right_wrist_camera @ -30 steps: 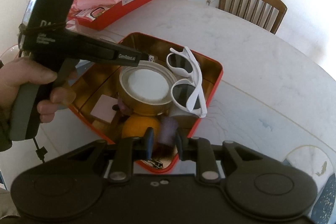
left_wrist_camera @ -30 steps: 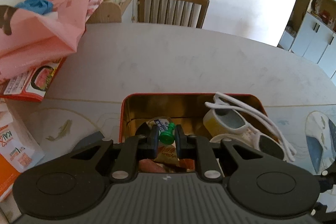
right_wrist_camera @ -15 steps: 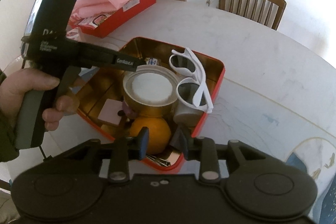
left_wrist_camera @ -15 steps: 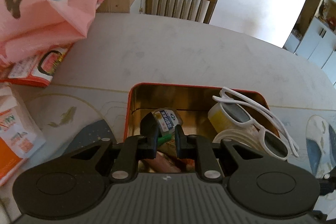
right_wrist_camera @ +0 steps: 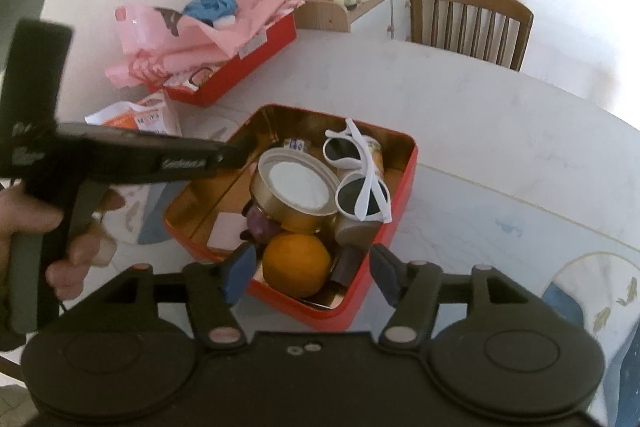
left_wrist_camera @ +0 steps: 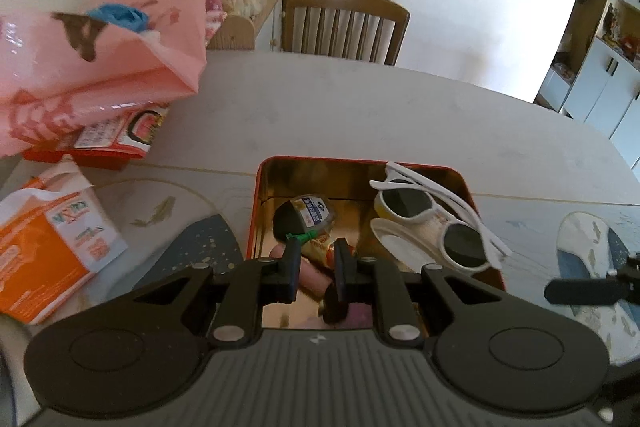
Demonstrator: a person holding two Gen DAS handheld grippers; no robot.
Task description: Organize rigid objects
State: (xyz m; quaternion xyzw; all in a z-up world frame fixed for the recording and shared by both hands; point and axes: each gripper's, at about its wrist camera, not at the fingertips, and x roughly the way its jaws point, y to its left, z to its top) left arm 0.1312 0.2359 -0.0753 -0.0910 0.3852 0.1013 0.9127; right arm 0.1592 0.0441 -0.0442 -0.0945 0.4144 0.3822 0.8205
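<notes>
Red tin (right_wrist_camera: 394,163) with a gold interior sits mid-frame on the table (right_wrist_camera: 500,131) in the right wrist view, already crowded: white sunglasses (right_wrist_camera: 362,173) draped over a small jar, a gold can with a white lid (right_wrist_camera: 294,183), an orange (right_wrist_camera: 297,264) at the near corner.

Right tool (right_wrist_camera: 310,277), lower centre of its own view: jaws have just been opening and now stand wide, pads clear of everything. A second ago they were narrow, low over the near corner beside the orange. The orange and a dark cylinder (right_wrist_camera: 346,263) lie beyond the gap, untouched. Judged: a release, item left in the tin.

Left tool (left_wrist_camera: 316,263), lower centre of its view: jaws narrow, nothing between them. A second ago a small green piece sat pinched there. Now the green piece (left_wrist_camera: 303,236) lies in the tin next to a labelled black object (left_wrist_camera: 304,217), just beyond the left fingertip. The tin also sits further up the frame than before, so this tool has backed away.

Meaning for the task: both drops look done and both tools are free. No loose rigid item shows on the bare table in either view; pink bags (left_wrist_camera: 100,67) and packets at upper left look soft. Whether more remains to sort, cannot tell.
</notes>
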